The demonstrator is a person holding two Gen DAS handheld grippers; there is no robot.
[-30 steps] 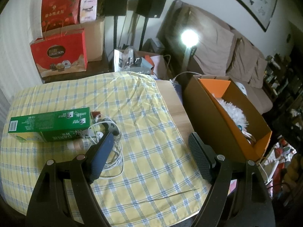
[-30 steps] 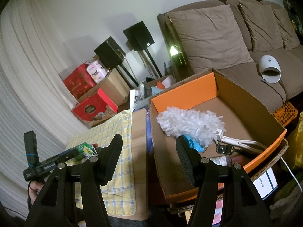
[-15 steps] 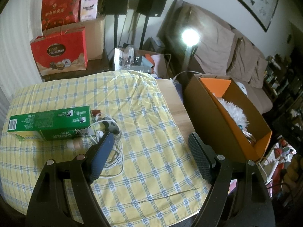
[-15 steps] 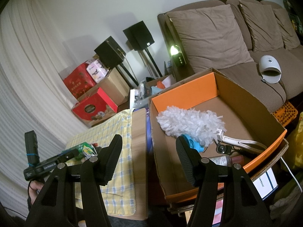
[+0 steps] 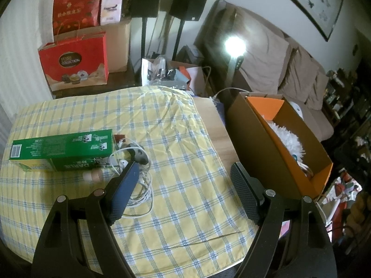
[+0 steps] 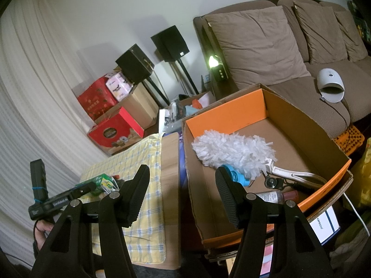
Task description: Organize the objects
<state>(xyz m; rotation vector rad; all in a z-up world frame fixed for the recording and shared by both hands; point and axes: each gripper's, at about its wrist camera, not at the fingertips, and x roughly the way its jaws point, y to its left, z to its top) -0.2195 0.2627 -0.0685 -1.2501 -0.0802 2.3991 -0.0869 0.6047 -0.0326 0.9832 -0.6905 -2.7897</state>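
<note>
- So the left gripper (image 5: 185,173) hangs over the yellow checked cloth (image 5: 180,120) on the table, jaws spread wide, nothing between them.
- Just ahead of its left finger (image 5: 125,185) there's a tangle of white cable (image 5: 139,185) with an earbud-looking bit, and a small dark grey gadget (image 5: 136,154) sitting in the loops. The finger overlaps the cable in the view, can't tell if it actually touches.
- Further out on that same side lies a long green carton (image 5: 60,147), flat on the cloth, with a little pinkish capped thing (image 5: 92,175) tucked against its near edge. Can't make out what that one is.
- Off past its right finger, beside the table's bare wooden edge (image 5: 215,125), stands the open cardboard box (image 5: 250,143) with the orange lining.
- Now the right gripper (image 6: 182,185) hovers at the near corner of that box (image 6: 301,127), jaws also apart and empty.
- Right beyond its right finger, inside the box: a fluffy white duster (image 6: 231,150) with a pale handle, a blue round thing (image 6: 234,176) half hidden under it, a small black piece, and a bottle (image 6: 276,195) lying along the near wall.
- Way out to its left you can see the other tool's black handle and a person's hand (image 6: 43,231) on it.
- Behind everything: a brown sofa (image 6: 266,46), two black speakers on stands, red gift bags.
</note>
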